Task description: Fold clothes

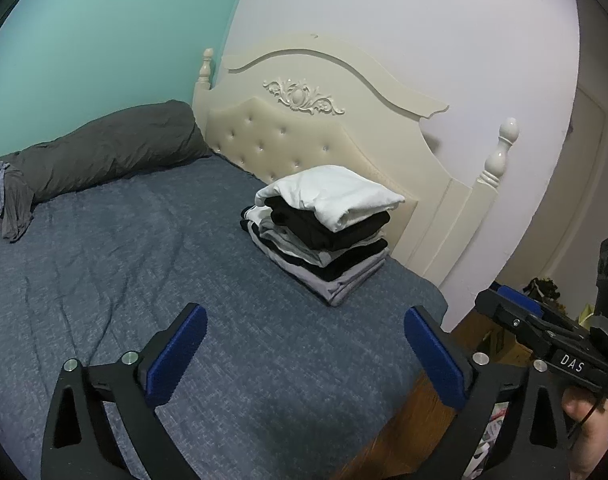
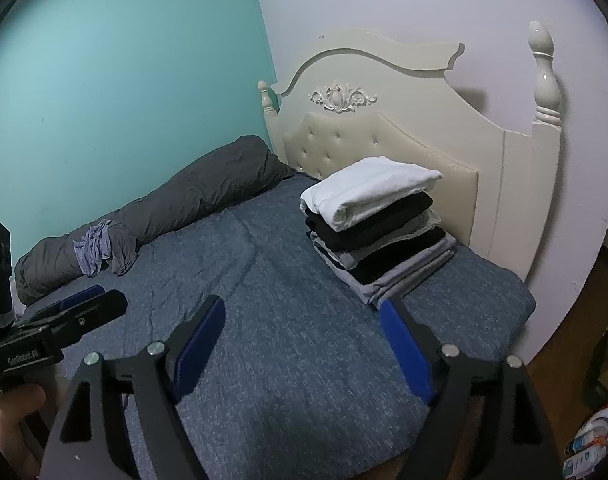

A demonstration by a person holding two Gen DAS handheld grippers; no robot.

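Observation:
A stack of folded clothes point(image 1: 324, 240) point(image 2: 380, 240) in black, grey and white rests on the blue bed sheet point(image 1: 144, 260) point(image 2: 284, 360) near the headboard, with a folded white garment point(image 1: 336, 194) point(image 2: 376, 188) on top. A crumpled pile of grey and bluish unfolded clothes point(image 1: 0, 196) point(image 2: 104, 246) lies far across the bed by the teal wall. My left gripper point(image 1: 306, 314) hovers open over bare sheet, short of the stack, nothing between its blue pads. My right gripper point(image 2: 302, 306) is open too and empty, its right pad in line with the stack's near corner.
A long dark grey rolled duvet point(image 1: 112, 152) point(image 2: 192, 200) lies along the teal wall. The cream headboard point(image 1: 304, 136) point(image 2: 384, 136) stands behind the stack. Wooden floor point(image 1: 404, 420) and clutter point(image 2: 592, 440) lie off the bed's near right edge. A hand point(image 1: 588, 432) point(image 2: 12, 408) holds each gripper.

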